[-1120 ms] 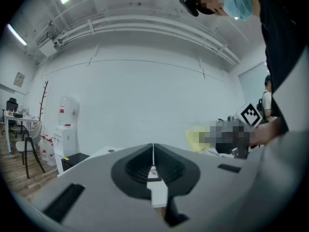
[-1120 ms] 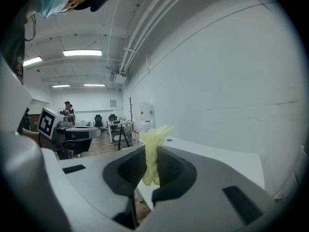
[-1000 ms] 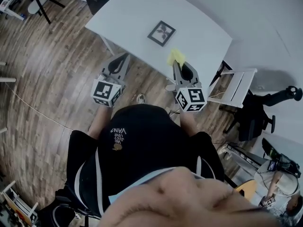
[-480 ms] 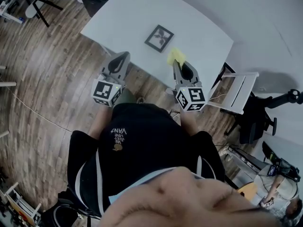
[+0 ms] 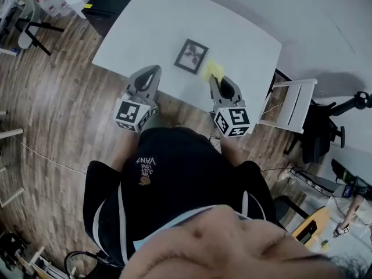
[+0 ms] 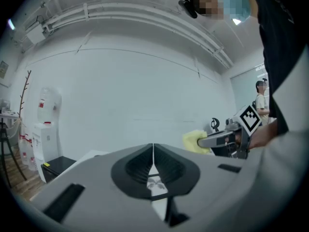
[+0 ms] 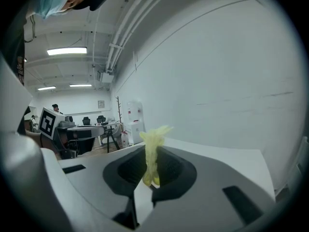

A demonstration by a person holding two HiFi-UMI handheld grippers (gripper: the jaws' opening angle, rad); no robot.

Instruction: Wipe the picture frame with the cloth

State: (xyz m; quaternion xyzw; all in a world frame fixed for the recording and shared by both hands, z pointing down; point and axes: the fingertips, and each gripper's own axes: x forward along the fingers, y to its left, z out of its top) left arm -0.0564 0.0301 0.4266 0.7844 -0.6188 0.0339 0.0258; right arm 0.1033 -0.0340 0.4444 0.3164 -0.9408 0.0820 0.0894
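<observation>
In the head view, the right hand-held gripper (image 5: 214,78) covers most of the cloth (image 5: 213,68), and only a yellow tuft shows past its tip. The print inside the picture frame (image 5: 191,56) is too small to make out there. In the left gripper view, the frame shows only as a sliver through the opening below the meeting jaws of the left hand-held gripper (image 6: 153,151). Both gripper bodies hide parts of the near edge of the surface (image 5: 133,28).

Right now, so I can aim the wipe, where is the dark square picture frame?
In the head view the picture frame lies on the white table, just left of the yellow cloth in the right gripper.
</observation>
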